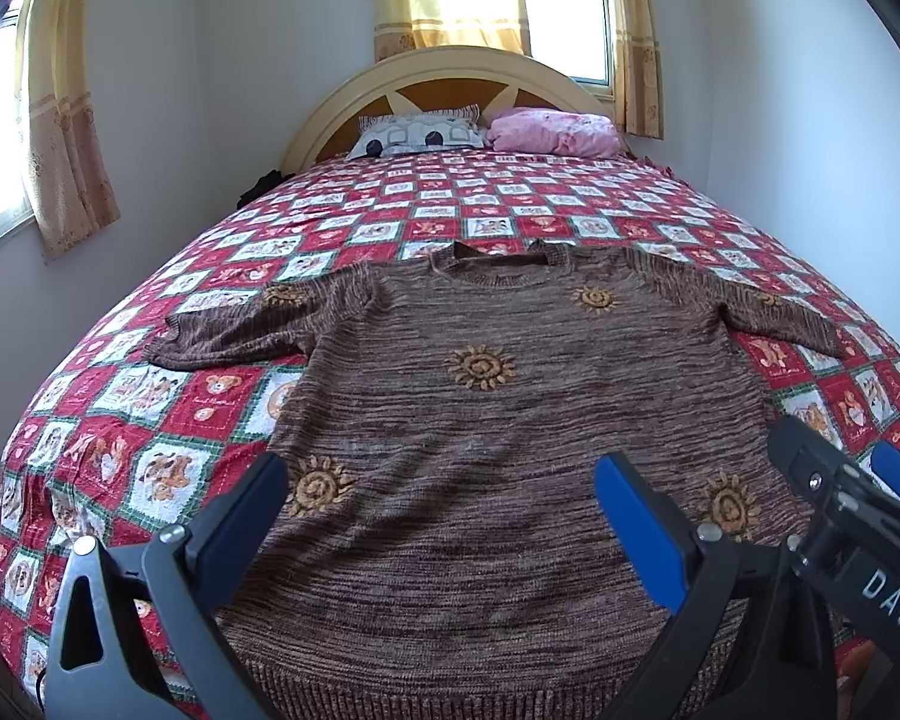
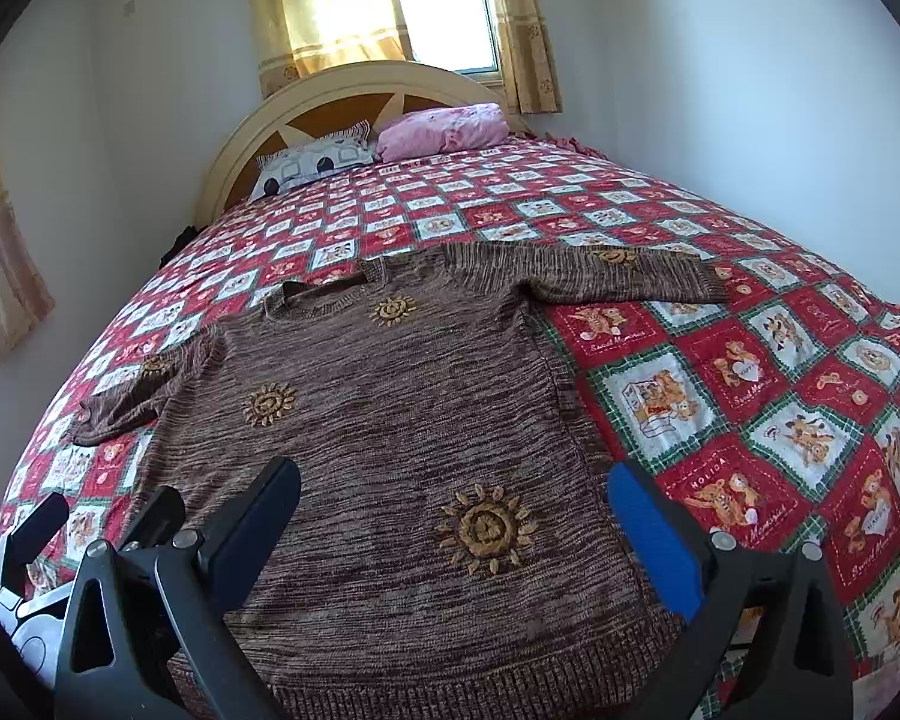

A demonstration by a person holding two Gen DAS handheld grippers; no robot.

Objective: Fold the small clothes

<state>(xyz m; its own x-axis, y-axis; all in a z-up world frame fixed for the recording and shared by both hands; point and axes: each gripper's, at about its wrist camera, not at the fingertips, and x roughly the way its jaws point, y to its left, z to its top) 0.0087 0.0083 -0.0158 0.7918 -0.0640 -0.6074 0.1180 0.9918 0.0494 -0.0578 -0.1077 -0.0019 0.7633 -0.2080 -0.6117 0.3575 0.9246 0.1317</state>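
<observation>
Lying flat sweater (image 1: 510, 420), beneath gripper (image 1: 441, 510)

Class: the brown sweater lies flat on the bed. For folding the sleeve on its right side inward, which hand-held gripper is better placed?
Right. The right hand-held gripper hangs open over the sweater's right half, with that sleeve spread ahead.
</observation>
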